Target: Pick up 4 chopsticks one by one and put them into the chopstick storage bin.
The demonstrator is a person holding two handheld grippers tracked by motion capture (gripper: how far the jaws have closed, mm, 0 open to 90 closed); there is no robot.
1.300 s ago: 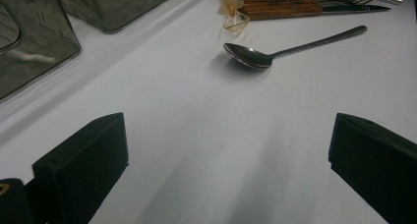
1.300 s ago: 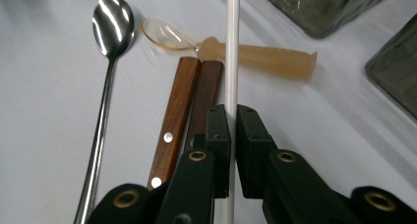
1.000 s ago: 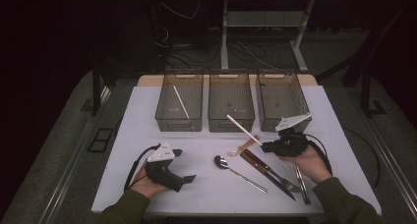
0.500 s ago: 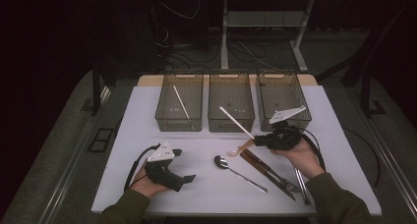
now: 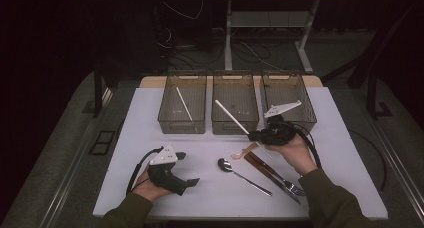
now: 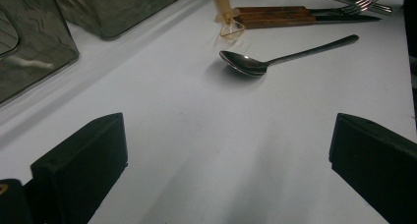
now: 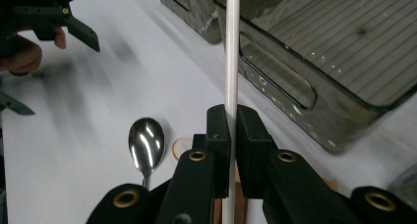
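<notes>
White slender chopstick (image 5: 231, 116): one piece, clamped at its lower end between the closed jaws of the right tongs (image 5: 255, 135), slanting up and to the left, its free tip over the near edge of the middle bin. In the right gripper view the chopstick (image 7: 231, 62) runs straight up from the pinched black pads (image 7: 220, 135). Held by the end, likely so that the long free part can be lowered into a bin.

Near row, on the white table (image 5: 125, 138):
- Left tongs (image 5: 192, 180), resting on the table in the person's left hand, jaws spread wide with nothing between them; parked, apparently awaiting its turn.
- Silver metal spoon (image 5: 240, 173), lying loose near the middle.
- Wooden-handled knife and metal fork (image 5: 275, 173), lying together just right of the spoon, under the right forearm.
- Small pale wooden utensil (image 5: 245, 150), just beyond the spoon's bowl.

Far row: three smoky transparent plastic bins side by side.
- Left bin (image 5: 183, 109), holding one white stick (image 5: 184, 103), seemingly the mate.
- Middle bin (image 5: 235, 105), no contents made out.
- Right bin (image 5: 287, 100), no contents made out.

Change since the earlier frame: the right tongs and chopstick have shifted left and slightly higher, away from the cutlery pile toward the bins; the left tongs is unmoved.
</notes>
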